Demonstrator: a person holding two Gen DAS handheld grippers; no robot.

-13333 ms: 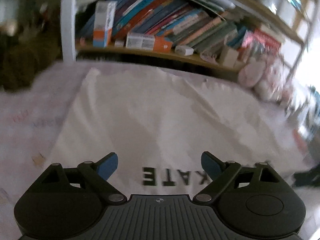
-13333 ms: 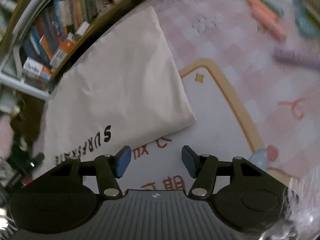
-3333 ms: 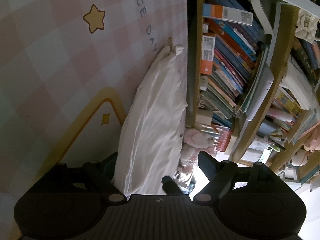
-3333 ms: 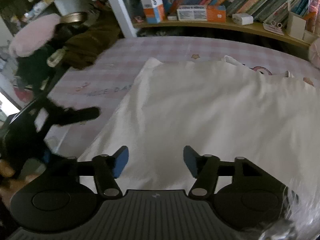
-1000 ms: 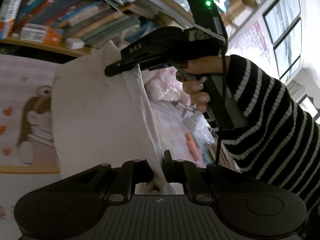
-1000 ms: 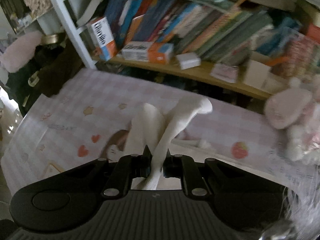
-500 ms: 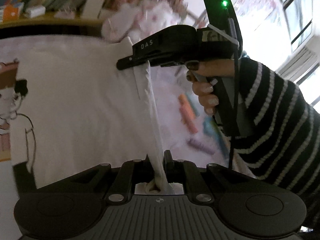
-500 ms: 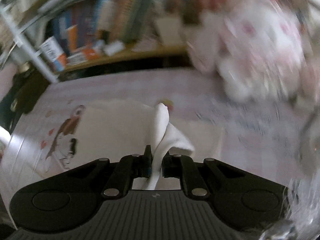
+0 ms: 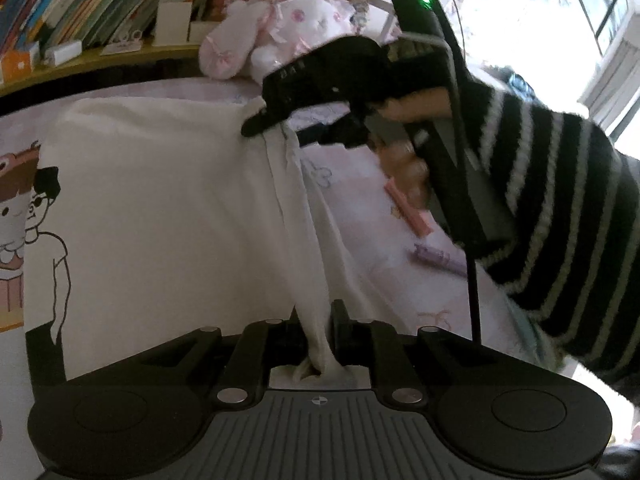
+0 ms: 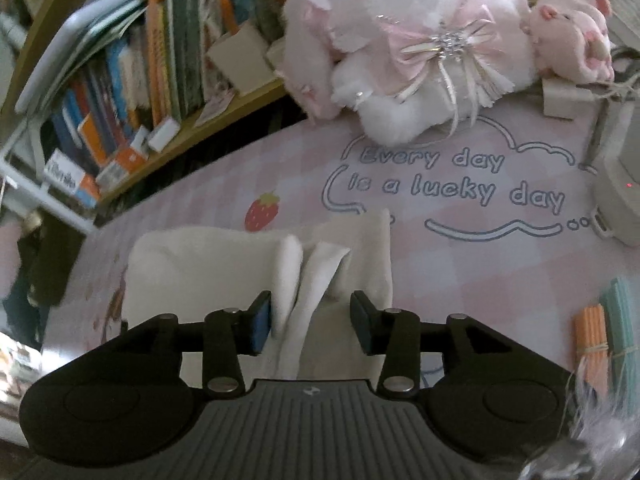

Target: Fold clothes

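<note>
A cream-white garment (image 9: 160,200) lies spread on the pink checked play mat (image 9: 360,168). One edge rises in a taut strip into my left gripper (image 9: 316,340), which is shut on it. In the left wrist view my right gripper (image 9: 276,134), held by a hand in a striped sleeve (image 9: 560,200), hovers at the garment's far corner. In the right wrist view my right gripper (image 10: 310,322) is open. Loose folds of the garment (image 10: 312,272) stand between its blue pads (image 10: 261,320), and the rest of the cloth lies on the mat (image 10: 460,272).
A pink-and-white plush toy (image 10: 420,40) and a bookshelf (image 10: 140,92) stand just beyond the garment. Bundled pastel sticks (image 10: 596,340) lie to the right on the mat, with more sticks (image 9: 408,212) under the hand. A grey device (image 10: 620,184) sits far right.
The right gripper has gone from shut on the cloth to open, and the folds now rest loose between its fingers. Both grippers swung toward the plush toys. The left keeps its hold.
</note>
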